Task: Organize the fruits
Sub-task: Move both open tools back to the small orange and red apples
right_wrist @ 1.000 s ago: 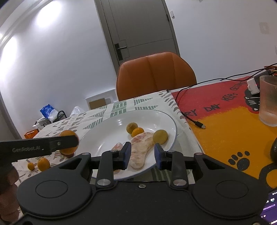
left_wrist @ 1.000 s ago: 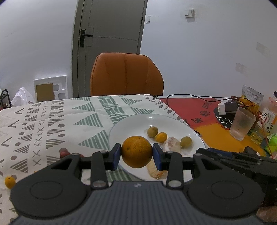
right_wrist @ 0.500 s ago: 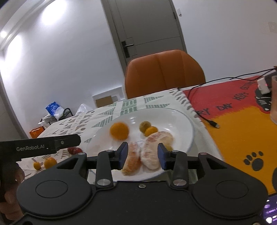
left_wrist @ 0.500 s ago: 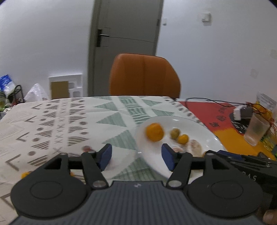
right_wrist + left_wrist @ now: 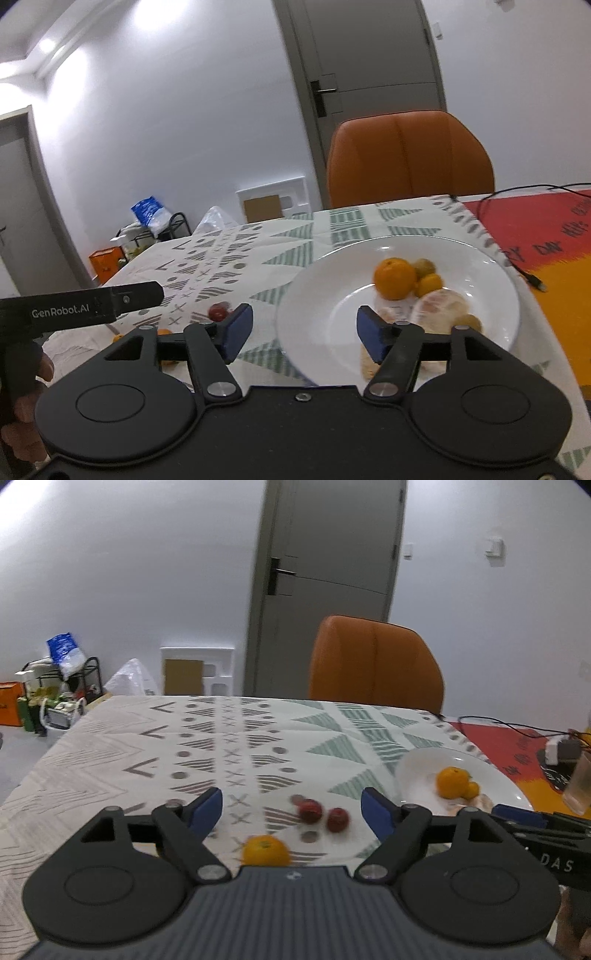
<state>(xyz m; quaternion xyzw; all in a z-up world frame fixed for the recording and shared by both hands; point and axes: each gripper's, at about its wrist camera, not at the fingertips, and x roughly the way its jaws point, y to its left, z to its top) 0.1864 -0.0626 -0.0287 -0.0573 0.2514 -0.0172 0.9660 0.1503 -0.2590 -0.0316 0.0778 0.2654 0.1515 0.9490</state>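
Since one second ago the left tool released the round orange fruit onto the white plate at its right and now stands apart above a small loose orange, probably the next one to collect, while the right tool is apart too.

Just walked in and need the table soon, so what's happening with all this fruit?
A person with two handheld grippers is collecting fruit onto the white plate. An orange already sits there with smaller fruits. Both the left gripper and right gripper are open and empty. Another orange and two red fruits lie on the tablecloth.
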